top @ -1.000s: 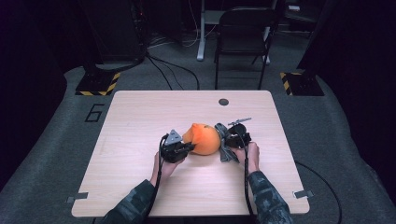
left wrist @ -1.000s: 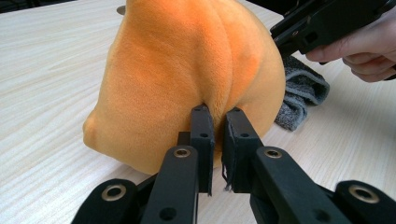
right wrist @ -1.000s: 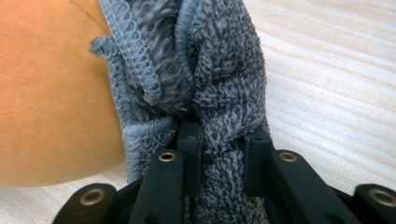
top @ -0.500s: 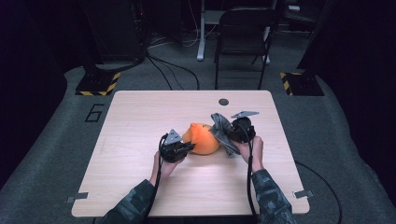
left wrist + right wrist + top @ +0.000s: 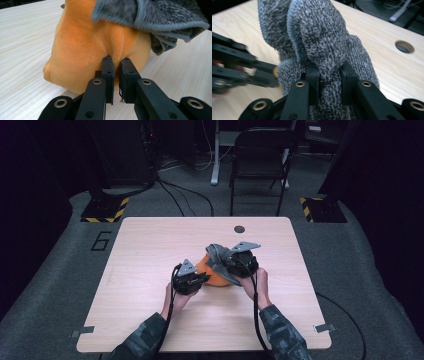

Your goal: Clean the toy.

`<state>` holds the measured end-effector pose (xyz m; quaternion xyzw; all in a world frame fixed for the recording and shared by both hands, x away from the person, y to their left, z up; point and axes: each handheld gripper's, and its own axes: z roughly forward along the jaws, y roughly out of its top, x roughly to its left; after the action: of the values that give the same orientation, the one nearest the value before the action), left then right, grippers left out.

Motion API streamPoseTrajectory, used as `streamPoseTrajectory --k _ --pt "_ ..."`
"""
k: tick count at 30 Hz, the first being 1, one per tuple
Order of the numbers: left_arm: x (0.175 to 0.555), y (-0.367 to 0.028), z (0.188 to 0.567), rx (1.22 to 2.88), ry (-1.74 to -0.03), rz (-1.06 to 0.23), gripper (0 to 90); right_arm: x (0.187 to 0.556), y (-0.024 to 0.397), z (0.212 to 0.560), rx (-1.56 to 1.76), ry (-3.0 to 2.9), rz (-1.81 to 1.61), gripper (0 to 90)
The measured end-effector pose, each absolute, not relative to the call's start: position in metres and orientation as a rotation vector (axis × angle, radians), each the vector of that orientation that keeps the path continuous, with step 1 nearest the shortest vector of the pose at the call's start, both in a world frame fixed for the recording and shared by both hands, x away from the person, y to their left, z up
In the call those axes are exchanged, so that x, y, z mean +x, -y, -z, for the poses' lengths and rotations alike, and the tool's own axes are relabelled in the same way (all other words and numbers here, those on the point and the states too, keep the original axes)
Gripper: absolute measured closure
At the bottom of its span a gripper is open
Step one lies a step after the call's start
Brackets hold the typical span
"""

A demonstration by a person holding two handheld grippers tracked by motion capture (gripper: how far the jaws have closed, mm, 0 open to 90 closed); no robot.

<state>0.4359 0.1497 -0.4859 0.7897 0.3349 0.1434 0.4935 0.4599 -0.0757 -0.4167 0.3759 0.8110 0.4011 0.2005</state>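
Pale wood-grain laminate covers the table (image 5: pixel 150 320), a light rectangle with a small round cable hole (image 5: pixel 239 229) near its far edge. It stands on grey carpet (image 5: pixel 60 285) in a dark room. Beyond the table a black chair (image 5: pixel 260 155) faces it, cables (image 5: pixel 185 195) trail over the floor, and yellow-and-black striped floor plates (image 5: pixel 105 210) sit at the far left and far right.

Near the middle of the tabletop lies an orange plush thing (image 5: pixel 87 47), soft and rounded, resting on the wood. The left gripper (image 5: pixel 116 75) has its jaws almost together, pinching a fold of the orange plush at its near side; in the high view this gripper (image 5: pixel 192 281) sits just left of the plush. The right gripper (image 5: pixel 329 80) is clamped on a grey fuzzy cloth (image 5: pixel 322 42), bunched between its jaws and raised above the plush. In the left gripper view the cloth (image 5: pixel 160 17) drapes over the top of the plush. In the high view the right gripper (image 5: pixel 235 262) is at the right side of the plush, the cloth (image 5: pixel 216 254) hanging from it.
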Motion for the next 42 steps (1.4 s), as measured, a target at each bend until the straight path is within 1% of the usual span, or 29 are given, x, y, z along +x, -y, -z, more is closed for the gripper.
streamPoseTrajectory --k 8,10,14,16,20,23,29,35,39,41,42 --pt "0.437 -0.150 0.486 1.908 -0.817 -0.345 83.0 0.472 0.099 0.428 1.153 -2.271 -1.065 73.8" --pt "0.436 -0.150 0.487 1.897 -0.828 -0.346 82.9 0.476 0.103 0.434 1.198 -2.257 -0.986 73.8" --pt "0.437 -0.151 0.486 1.904 -0.822 -0.338 82.9 0.487 0.114 0.451 1.272 -2.298 -0.919 73.8" --pt "0.437 -0.151 0.487 1.902 -0.823 -0.342 82.9 0.488 0.115 0.454 1.293 -2.304 -0.912 73.8" --pt "0.437 -0.152 0.487 1.903 -0.827 -0.340 82.8 0.499 0.123 0.479 1.346 -2.352 -0.827 73.7" --pt "0.437 -0.152 0.487 1.899 -0.831 -0.339 82.7 0.503 0.128 0.487 1.384 -2.379 -0.830 73.7" --pt "0.438 -0.154 0.486 1.902 -0.829 -0.350 82.5 0.497 0.128 0.468 1.338 -2.311 -0.818 73.9" --pt "0.438 -0.154 0.486 1.898 -0.832 -0.345 82.4 0.482 0.129 0.428 1.268 -2.230 -0.990 74.0" --pt "0.438 -0.154 0.486 1.892 -0.835 -0.346 82.2 0.468 0.115 0.406 1.177 -2.210 -1.117 73.9" --pt "0.438 -0.153 0.486 1.893 -0.836 -0.347 82.1 0.465 0.110 0.404 1.151 -2.224 -1.128 73.9" --pt "0.438 -0.154 0.486 1.904 -0.830 -0.342 82.0 0.462 0.098 0.405 1.109 -2.264 -1.113 73.9"
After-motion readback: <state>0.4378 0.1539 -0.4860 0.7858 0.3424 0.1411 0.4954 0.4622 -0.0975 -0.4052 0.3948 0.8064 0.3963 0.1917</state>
